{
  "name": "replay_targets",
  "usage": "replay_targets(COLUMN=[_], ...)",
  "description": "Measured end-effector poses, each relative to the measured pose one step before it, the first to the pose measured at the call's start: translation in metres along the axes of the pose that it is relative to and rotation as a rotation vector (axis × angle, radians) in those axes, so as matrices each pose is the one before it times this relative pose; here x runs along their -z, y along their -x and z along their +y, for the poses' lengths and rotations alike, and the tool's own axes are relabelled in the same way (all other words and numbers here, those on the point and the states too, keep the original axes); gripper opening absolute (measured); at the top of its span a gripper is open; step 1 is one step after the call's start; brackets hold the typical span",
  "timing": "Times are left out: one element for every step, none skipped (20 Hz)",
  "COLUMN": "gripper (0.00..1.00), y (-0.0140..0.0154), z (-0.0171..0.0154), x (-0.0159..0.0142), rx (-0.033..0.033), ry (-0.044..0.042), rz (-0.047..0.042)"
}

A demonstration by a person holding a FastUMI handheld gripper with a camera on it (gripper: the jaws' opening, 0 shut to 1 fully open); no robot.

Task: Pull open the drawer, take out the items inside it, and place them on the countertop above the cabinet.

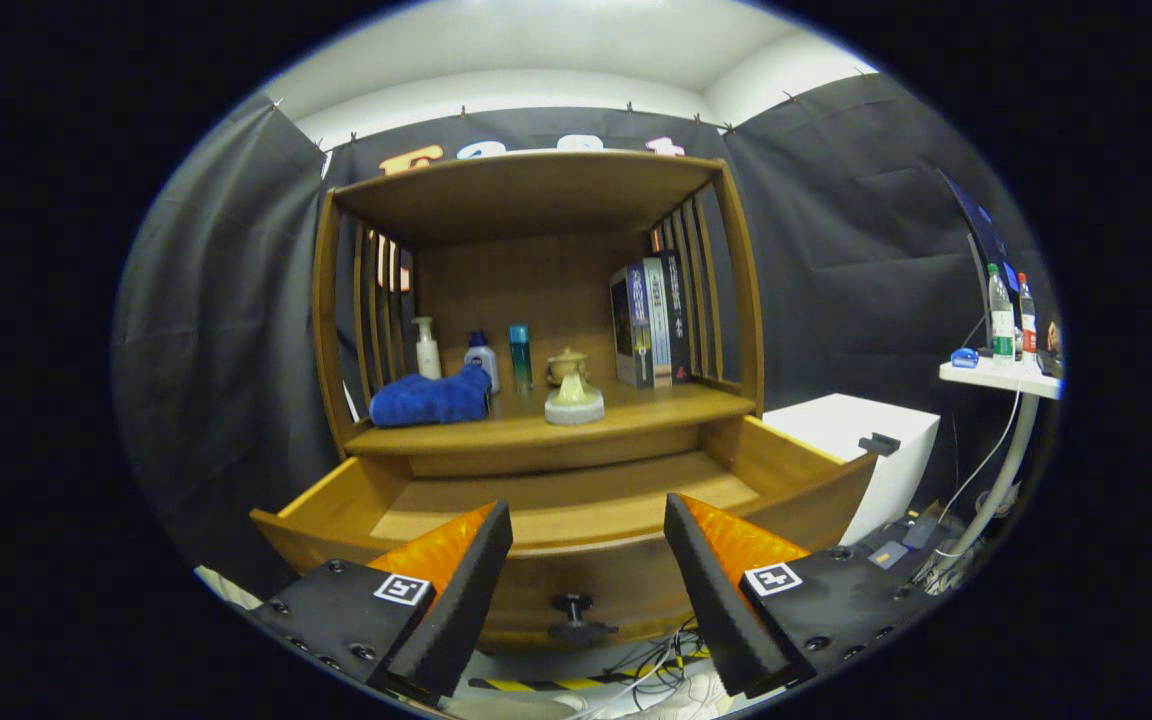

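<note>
Your gripper [588, 535] shows you two wedge-shaped fingers [456, 590] with ribbed inner faces, standing well apart with nothing between them, one to either side of the drawer knob [573, 605]. Each finger sits on a flat black mounting plate [336, 610] (matte, with rounded corners) studded with small dark screws. Near each plate's inner edge you can see a square white marker [403, 589] printed with a black pattern.
</note>
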State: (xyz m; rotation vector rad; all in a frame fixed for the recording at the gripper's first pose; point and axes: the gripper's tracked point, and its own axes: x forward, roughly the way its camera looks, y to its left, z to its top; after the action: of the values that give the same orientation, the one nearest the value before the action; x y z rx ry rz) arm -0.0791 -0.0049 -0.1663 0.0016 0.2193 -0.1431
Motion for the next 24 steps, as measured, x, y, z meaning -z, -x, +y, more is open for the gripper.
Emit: replay_targets(gripper=[0.98, 0.98, 0.98, 0.98, 0.98, 0.98, 0.98, 0.98, 0.98, 0.98, 0.98, 0.98, 0.98, 0.98, 0.98, 0.98, 0.98, 0.98, 0.98, 0.98, 0.98, 0.98, 0.98, 0.98], y=[-0.0006, -0.00411, -0.00164, -0.00279, -0.00278, -0.00214, -0.00064, -0.0006, 0.00044, -0.00017, -0.00046, -0.00105, -0.00148, 0.00107, -0.00067, -0.0021, -0.00197, -0.00125, -0.00121, -0.00223, -0.00268, -0.00195, -0.00259, -0.00266], z=[-0.00093, 0.00308, 0.00073, 0.00122, 0.00158, 0.00257, 0.00182, -0.00071, 0.00025, 0.00147, 0.0006, 0.00065, 0.00074, 0.00083, -0.00048, -0.00018, -0.00036, -0.00122, -0.00114, 0.00055, -0.00036, -0.00017, -0.0009, -0.00066], x=[0.00876, 0.00532, 0.00586, 0.00457, 0.00316, 0.00305, 0.00038, -0.00124, 0.0027, 0.00143, 0.00051, -0.00065, 0.00083, 0.00171, -0.00135, -0.00101, -0.00018, -0.00109, -0.00031, -0.00064, -0.00096, -0.0004, -0.0004, -0.00148], rx=[0.00474, 0.00257, 0.00064, -0.0011, -0.00071, -0.00605, -0.00395, 0.00027, -0.00337, -0.00394, -0.00353, -0.00249, -0.00378, -0.00354, -0.00089, 0.00015, 0.00142, 0.00594, 0.00634, 0.00486, 0.0047, 0.00142, 0.00204, 0.00331], ry=[-0.00303, -0.00297, -0.00207, -0.0005, 0.00399, 0.00896, 0.01222, 0.01205, 0.00554, -0.00018, -0.00273, -0.00471, -0.00729, -0.00518, -0.00157, -0.00017, 0.00281, 0.00508, 0.00621, 0.00281, -0.00317, -0.00297, 0.00073, 0.00301], rz=[0.01471, 0.0133, 0.00965, 0.00686, 0.00536, 0.00681, -0.00791, -0.00917, 0.00088, 0.00404, 0.00078, 0.00117, 0.00833, 0.00659, -0.00131, -0.00027, -0.00151, -0.00221, 0.00114, -0.00088, -0.00037, 0.00209, 0.00322, 0.00135])
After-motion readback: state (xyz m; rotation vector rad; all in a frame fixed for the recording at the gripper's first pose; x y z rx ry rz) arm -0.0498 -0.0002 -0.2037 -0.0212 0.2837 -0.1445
